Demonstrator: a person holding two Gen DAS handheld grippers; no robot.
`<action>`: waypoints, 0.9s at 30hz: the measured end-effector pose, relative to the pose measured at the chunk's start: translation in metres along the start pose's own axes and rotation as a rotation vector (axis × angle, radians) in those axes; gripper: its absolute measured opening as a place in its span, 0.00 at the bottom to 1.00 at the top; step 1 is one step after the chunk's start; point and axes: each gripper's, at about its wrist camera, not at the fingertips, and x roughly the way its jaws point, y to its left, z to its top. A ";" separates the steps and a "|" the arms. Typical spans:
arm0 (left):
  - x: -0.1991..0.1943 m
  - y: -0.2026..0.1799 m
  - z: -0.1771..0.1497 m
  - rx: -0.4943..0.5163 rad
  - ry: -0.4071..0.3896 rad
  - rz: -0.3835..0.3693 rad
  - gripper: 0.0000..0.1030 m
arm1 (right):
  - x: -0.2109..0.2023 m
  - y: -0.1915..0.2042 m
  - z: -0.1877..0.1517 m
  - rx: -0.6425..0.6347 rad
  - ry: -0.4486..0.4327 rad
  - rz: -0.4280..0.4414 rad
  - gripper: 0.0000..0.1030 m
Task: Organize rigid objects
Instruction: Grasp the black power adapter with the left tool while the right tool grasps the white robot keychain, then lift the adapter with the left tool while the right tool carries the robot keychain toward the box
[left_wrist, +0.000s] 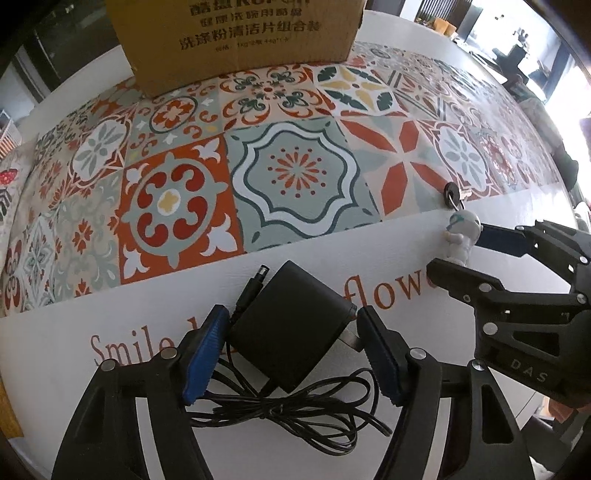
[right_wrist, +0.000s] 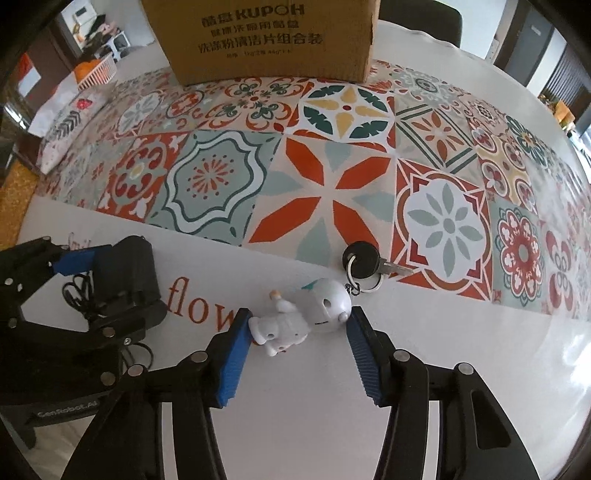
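Behind both tools (left_wrist: 291, 354) (right_wrist: 299, 354), cardboard box (right_wrist: 266, 37).

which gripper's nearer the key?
Right. The right gripper straddles the white figurine chained to the key; the left gripper sits further off, around the black adapter.

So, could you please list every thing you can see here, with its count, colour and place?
power adapter: one, black, on the white border of the cloth, between the left gripper's fingers
adapter cable: one, black, tangled beside the adapter
robot figure keychain: one, white, lying between the right gripper's fingers
key: one, black head, on a ring joined to the figure
cardboard box: one, brown, at the far side
tablecloth: one, patterned tiles with white border
left gripper: blue pads, around the adapter
right gripper: blue pads, around the figure
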 end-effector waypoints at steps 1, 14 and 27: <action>-0.002 0.000 0.000 0.001 -0.007 0.003 0.68 | -0.005 -0.005 -0.002 0.008 -0.007 0.003 0.52; -0.033 0.009 0.008 0.007 -0.114 -0.004 0.41 | -0.030 -0.009 0.001 0.054 -0.071 0.006 0.52; -0.015 0.015 -0.004 -0.058 0.000 -0.032 0.63 | -0.024 0.000 -0.005 0.078 -0.058 0.023 0.52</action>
